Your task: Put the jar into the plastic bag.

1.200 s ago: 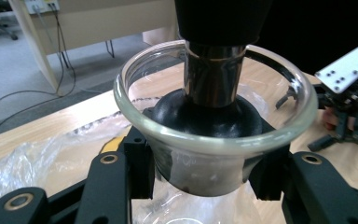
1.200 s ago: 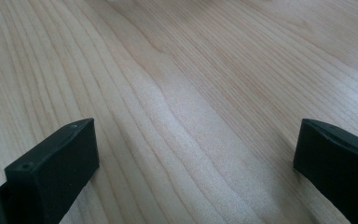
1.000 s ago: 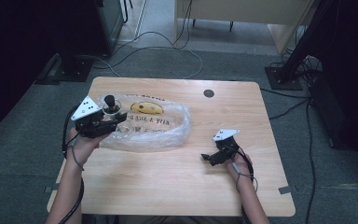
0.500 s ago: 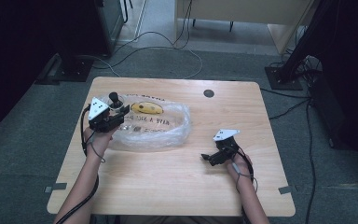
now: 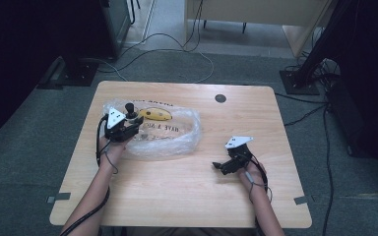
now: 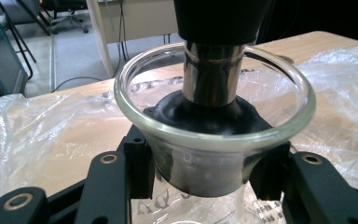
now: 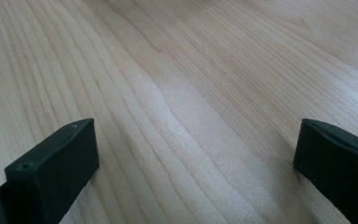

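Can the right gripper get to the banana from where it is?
Probably not straight away. The banana lies inside the plastic bag, across the table from the open right gripper, and the bag's crumpled plastic stands between them.

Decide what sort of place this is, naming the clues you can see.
Probably a lab or workshop set up for recording, not a home: a bare light wooden table stands on grey carpet, with loose black cables trailing across the floor.

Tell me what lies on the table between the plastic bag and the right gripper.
Bare wood, seen in the high view, separates the plastic bag from the right gripper.
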